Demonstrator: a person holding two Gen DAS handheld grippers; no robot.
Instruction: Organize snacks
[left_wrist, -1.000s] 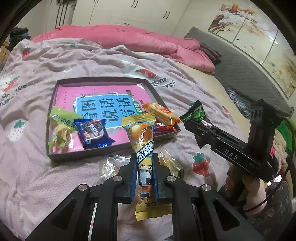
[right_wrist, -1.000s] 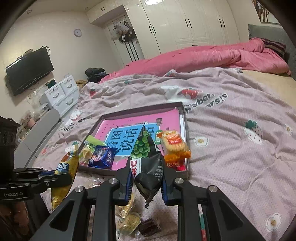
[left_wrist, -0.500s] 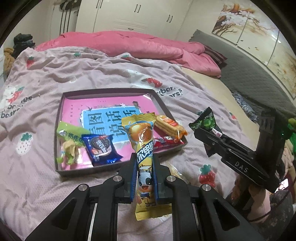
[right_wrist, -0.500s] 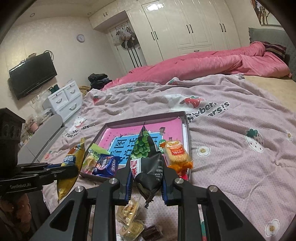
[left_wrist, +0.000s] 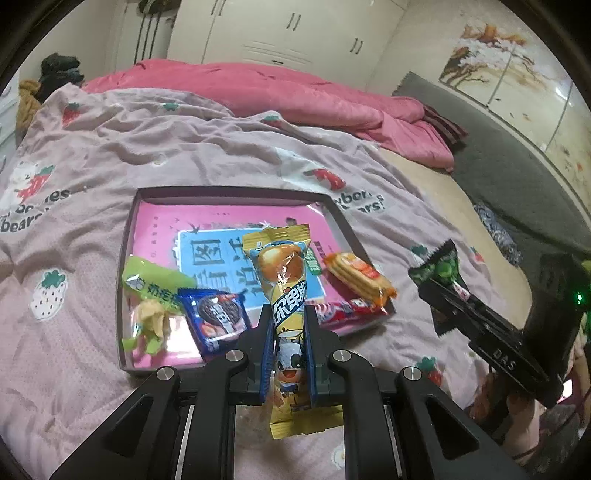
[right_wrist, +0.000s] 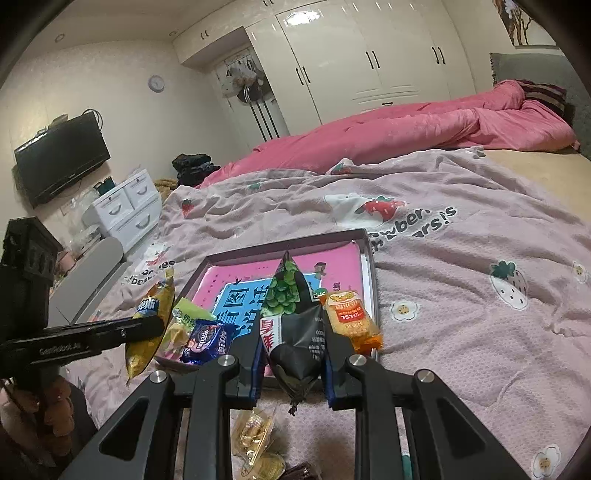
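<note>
The shallow grey tray with a pink and blue printed floor (left_wrist: 236, 192) is crowded along its near edge: a green candy bag (left_wrist: 155, 284), a blue cookie packet (left_wrist: 218, 319), a red wrapper (left_wrist: 347, 306) and an orange cracker pack (left_wrist: 356, 275) lie side by side there. The far half of the tray is bare, so a gripper could come down there. Just outside the tray's near edge, clear bags of yellow sweets (right_wrist: 256, 439) lie on the pink strawberry blanket (right_wrist: 461, 295).
</note>
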